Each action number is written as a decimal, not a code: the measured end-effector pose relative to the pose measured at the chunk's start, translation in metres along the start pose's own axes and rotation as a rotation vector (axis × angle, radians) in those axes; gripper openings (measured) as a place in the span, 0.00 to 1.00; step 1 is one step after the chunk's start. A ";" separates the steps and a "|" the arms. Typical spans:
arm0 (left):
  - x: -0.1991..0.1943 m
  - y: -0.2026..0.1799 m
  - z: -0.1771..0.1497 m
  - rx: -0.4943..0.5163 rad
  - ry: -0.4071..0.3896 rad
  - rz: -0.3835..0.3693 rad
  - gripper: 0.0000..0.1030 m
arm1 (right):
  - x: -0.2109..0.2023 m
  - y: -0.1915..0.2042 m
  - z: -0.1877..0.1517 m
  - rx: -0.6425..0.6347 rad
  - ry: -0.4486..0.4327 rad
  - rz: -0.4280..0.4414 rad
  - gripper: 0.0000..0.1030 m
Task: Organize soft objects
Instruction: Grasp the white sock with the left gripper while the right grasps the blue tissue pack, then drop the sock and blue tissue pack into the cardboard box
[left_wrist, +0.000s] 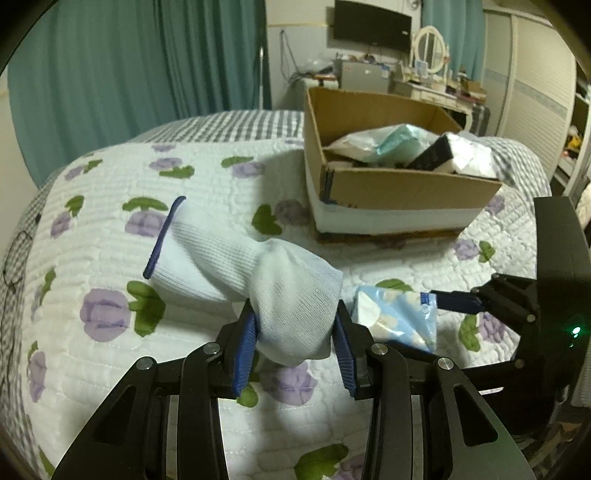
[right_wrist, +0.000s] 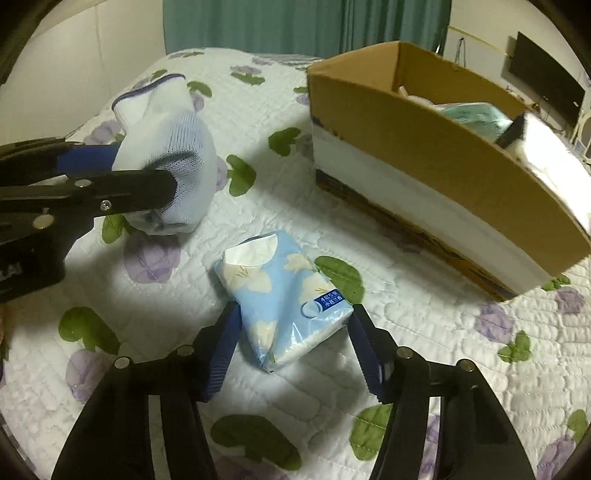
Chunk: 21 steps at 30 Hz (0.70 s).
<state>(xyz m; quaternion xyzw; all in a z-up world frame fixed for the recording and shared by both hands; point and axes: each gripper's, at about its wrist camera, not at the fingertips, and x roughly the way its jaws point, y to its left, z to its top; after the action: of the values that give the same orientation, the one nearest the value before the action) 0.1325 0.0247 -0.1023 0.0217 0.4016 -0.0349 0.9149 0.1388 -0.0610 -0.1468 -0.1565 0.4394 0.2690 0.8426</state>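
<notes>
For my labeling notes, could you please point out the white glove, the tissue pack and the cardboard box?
white glove (left_wrist: 295, 295): left wrist view, bunched finger end.
tissue pack (right_wrist: 288, 299): right wrist view, blue wrapper middle.
cardboard box (right_wrist: 424, 147): right wrist view, near side wall.

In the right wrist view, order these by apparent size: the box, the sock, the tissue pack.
1. box, clearly largest.
2-3. sock and tissue pack look about alike; the pack is nearer the camera, so no ranking.
</notes>
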 end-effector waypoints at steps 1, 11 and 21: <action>-0.003 -0.001 0.001 0.004 -0.008 -0.002 0.37 | -0.005 -0.002 -0.002 0.010 -0.007 -0.002 0.56; -0.067 -0.031 0.033 0.098 -0.110 -0.021 0.37 | -0.092 -0.023 0.009 0.073 -0.151 -0.075 0.54; -0.126 -0.054 0.086 0.127 -0.259 -0.072 0.37 | -0.210 -0.050 0.042 0.068 -0.326 -0.219 0.54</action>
<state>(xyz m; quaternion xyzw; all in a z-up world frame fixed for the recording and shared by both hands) 0.1062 -0.0290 0.0478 0.0605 0.2777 -0.0956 0.9540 0.0970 -0.1464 0.0520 -0.1292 0.2862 0.1827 0.9317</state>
